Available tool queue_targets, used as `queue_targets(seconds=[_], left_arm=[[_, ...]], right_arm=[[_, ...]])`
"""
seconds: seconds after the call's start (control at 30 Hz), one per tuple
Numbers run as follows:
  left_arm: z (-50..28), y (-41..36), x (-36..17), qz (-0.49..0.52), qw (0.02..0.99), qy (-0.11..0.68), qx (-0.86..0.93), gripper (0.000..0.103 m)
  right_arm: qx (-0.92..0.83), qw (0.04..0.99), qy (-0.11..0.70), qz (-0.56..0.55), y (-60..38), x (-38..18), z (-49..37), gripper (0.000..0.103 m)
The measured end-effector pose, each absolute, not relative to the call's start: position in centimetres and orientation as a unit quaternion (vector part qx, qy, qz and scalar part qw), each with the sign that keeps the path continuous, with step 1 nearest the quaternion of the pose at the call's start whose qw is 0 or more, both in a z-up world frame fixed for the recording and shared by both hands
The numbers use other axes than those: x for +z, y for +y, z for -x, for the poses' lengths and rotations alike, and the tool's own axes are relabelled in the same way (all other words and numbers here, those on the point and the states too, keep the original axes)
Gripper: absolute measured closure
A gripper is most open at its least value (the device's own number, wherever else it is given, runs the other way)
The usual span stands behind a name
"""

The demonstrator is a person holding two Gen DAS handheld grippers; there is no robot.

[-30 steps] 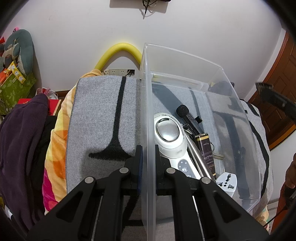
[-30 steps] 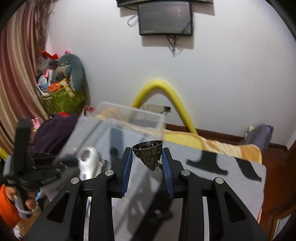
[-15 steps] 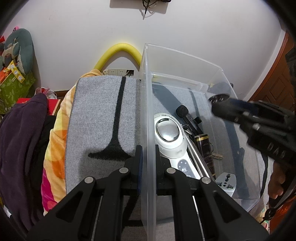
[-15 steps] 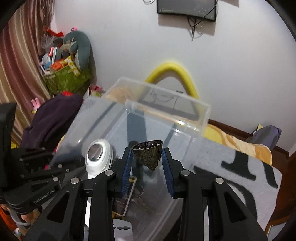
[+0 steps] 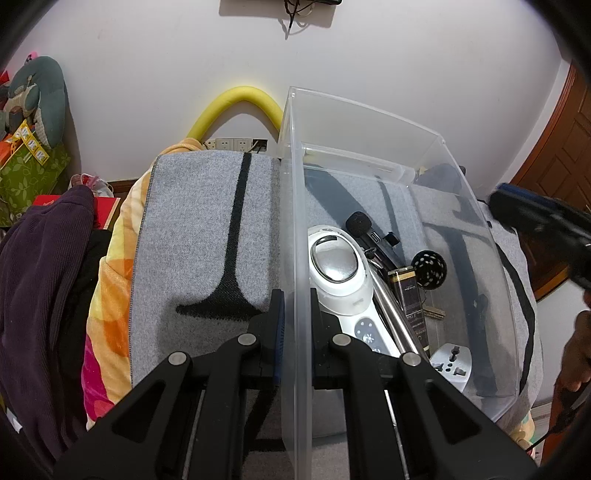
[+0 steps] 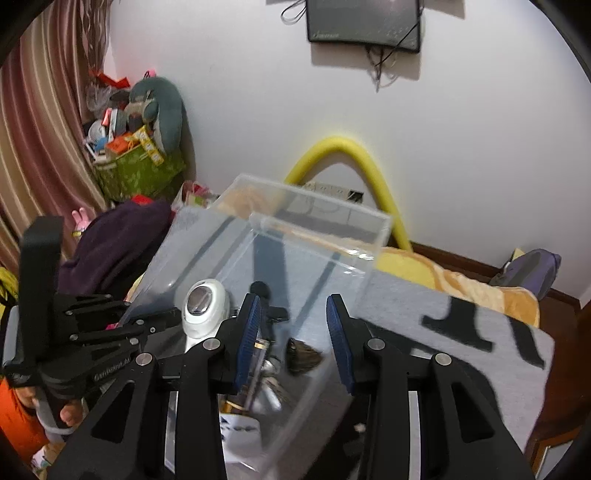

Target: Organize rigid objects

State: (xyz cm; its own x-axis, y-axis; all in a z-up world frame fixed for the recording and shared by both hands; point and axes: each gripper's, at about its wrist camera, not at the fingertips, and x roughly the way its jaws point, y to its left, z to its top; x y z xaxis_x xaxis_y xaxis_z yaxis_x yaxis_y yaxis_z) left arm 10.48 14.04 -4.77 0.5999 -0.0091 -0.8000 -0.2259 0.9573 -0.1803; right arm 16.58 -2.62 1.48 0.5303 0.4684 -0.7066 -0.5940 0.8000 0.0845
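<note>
A clear plastic bin [image 5: 369, 110] stands on a grey blanket [image 5: 207, 229]. My left gripper [image 5: 294, 314] is shut on the bin's left wall. Inside lie a white device [image 5: 334, 262], a black microphone [image 5: 364, 225], a dark gold-trimmed box [image 5: 408, 291], a white plug adapter [image 5: 452, 363] and a dark perforated ornament [image 5: 428, 268]. My right gripper [image 6: 293, 328] is open and empty above the bin [image 6: 306, 206]; the ornament [image 6: 303, 355] lies in the bin below it. The right gripper also shows in the left wrist view [image 5: 532, 218], right of the bin.
A yellow foam tube [image 5: 236, 107] arches against the white wall. A purple garment [image 5: 40, 273] lies left of the bed. A green bag [image 6: 140, 173] with toys stands by the curtain. A wooden door [image 5: 554, 162] is at the right. A wall screen [image 6: 364, 22] hangs above.
My right gripper opened and let go of the ornament, which now lies inside the bin. The right gripper drew back to the right. My left gripper kept its hold on the bin wall.
</note>
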Motion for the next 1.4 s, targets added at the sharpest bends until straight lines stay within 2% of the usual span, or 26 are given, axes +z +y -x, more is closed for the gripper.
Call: queue_targets(seconds=[0.3,0.67,0.83,0.87,0.93,1.03,1.2,1.4], left_arm=[[-10.5,14.1,-4.8,0.132,0.884,0.443,0.062,0.094],[-10.4,14.1,-4.9,0.131,0.884,0.444,0.062,0.094],[-10.4,14.1,-4.9,0.131,0.884,0.444,0.063,0.094],[-10.4,14.1,-4.9,0.132,0.884,0.444,0.062,0.094],[-10.4,14.1,-4.8,0.132,0.884,0.444,0.062,0.094],[-10.4,14.1,-4.8,0.132,0.884,0.444,0.062,0.094],[-10.4,14.1,-4.8,0.132,0.884,0.444,0.063,0.094],[-10.4,14.2,-4.9,0.132,0.884,0.444,0.063,0.094]], right_arm=[[0.263,0.886,0.379,0.055,-8.7,1.0,-15.6,0.064],[0.271,0.836,0.473,0.058,-10.2,-7.5,-15.1,0.064],[0.26,0.845,0.459,0.085,-9.8,-8.5,-14.5,0.061],[0.259,0.846,0.457,0.087,-9.7,-8.4,-14.5,0.061],[0.256,0.849,0.454,0.089,-9.8,-8.3,-14.6,0.073],[0.256,0.85,0.453,0.079,-10.1,-8.2,-14.8,0.084],[0.254,0.856,0.446,0.069,-10.5,-7.5,-14.8,0.084],[0.257,0.875,0.406,0.058,-10.4,-3.7,-14.6,0.084]])
